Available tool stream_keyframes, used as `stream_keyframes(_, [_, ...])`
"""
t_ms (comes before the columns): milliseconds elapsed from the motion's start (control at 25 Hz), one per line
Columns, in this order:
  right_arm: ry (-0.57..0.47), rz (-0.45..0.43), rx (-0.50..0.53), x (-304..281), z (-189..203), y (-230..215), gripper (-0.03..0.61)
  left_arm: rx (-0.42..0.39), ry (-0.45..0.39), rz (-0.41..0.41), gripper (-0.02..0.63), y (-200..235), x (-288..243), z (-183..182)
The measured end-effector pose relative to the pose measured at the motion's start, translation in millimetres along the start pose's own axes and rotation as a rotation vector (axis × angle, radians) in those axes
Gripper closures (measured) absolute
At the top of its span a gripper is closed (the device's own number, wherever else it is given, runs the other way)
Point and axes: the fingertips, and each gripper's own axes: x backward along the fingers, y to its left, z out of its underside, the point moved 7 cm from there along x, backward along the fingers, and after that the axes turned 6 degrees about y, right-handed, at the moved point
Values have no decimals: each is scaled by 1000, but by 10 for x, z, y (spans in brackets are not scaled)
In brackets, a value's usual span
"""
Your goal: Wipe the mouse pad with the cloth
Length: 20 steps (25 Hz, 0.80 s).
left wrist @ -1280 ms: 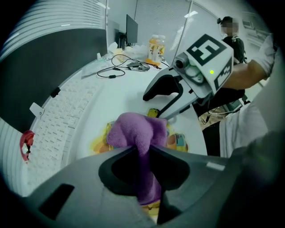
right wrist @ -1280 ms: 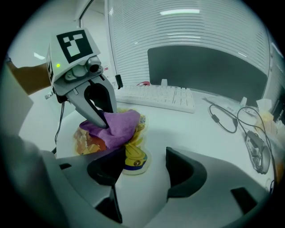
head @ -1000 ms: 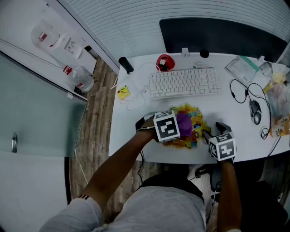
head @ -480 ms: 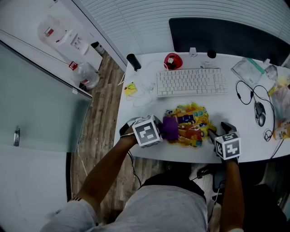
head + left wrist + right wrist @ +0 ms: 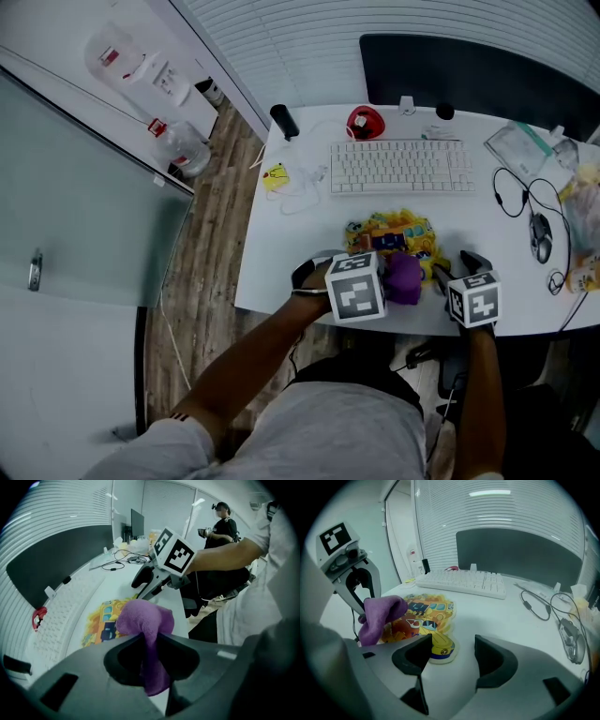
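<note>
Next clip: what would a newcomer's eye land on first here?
The purple cloth clamped in the left gripper, over the near edge of the bright yellow cartoon mouse pad on the white desk. The right gripper stands open and empty by the pad's right edge.

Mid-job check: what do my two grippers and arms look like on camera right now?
The left gripper and right gripper look alike: dark grey moulded bodies, each with two thick jaws hollowed on the inner side. Each carries a white marker cube printed with black squares, one on the left and one on the right. The arms are bare below the short sleeves of a grey shirt.
</note>
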Motion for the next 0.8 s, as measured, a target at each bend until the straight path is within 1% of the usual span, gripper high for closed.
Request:
stream_keyframes(200, [-1, -3, -2, 0, -1, 4, 331, -29, 19, 47, 532, -43, -250, -276])
stream_keyframes(400, [-5, -3, -3, 5, -1, 1, 331, -17, 60, 78, 532, 17, -421, -305])
stream_keyframes(600, [-10, -1, -3, -1, 3, -7, 331, 14, 66, 86, 532, 65, -398, -142])
stream_keyframes(800, [-11, -3, -2, -2, 9, -13, 331, 64, 85, 61, 532, 102, -284, 223])
